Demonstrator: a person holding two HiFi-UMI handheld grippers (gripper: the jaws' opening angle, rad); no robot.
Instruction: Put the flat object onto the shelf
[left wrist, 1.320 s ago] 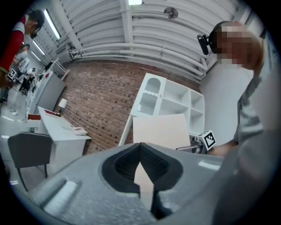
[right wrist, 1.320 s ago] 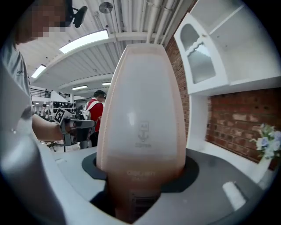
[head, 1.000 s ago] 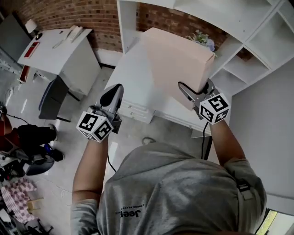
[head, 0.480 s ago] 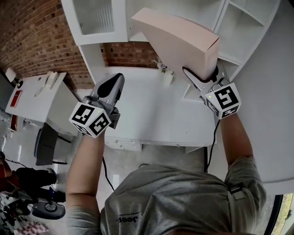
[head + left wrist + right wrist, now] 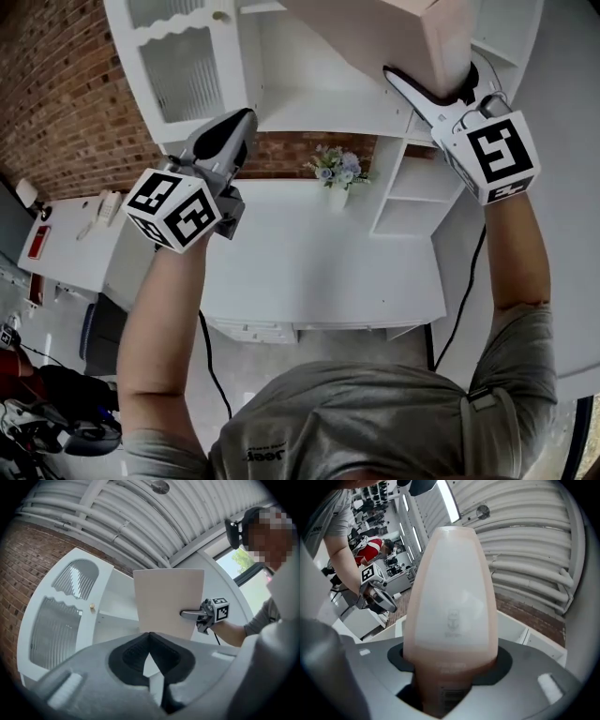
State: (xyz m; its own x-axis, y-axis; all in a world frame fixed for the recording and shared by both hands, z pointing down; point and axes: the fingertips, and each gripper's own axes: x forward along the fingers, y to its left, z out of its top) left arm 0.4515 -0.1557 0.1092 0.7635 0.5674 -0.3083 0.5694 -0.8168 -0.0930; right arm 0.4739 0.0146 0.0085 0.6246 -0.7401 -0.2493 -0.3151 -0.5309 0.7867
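Observation:
The flat object is a pale pink flat box (image 5: 394,37), held on edge at the top of the head view in front of the white shelf unit's (image 5: 319,105) upper opening. My right gripper (image 5: 450,80) is shut on the box's lower end, one jaw on each broad face; the box (image 5: 452,606) fills the right gripper view. My left gripper (image 5: 239,127) is raised to the left of it, shut and empty. In the left gripper view the box (image 5: 168,602) stands upright ahead, with the right gripper (image 5: 197,615) clamped on its right edge.
A glass-fronted cabinet door (image 5: 187,66) closes the shelf unit's left bay. Open cubbies (image 5: 412,187) sit at its right. A small flower vase (image 5: 337,173) stands on the white desk (image 5: 309,262) below. A second white table (image 5: 75,225) is at far left.
Both grippers have risen from desk height to the level of the upper shelf. The box went up with the right gripper and now stands more upright, partly out of the top of view.

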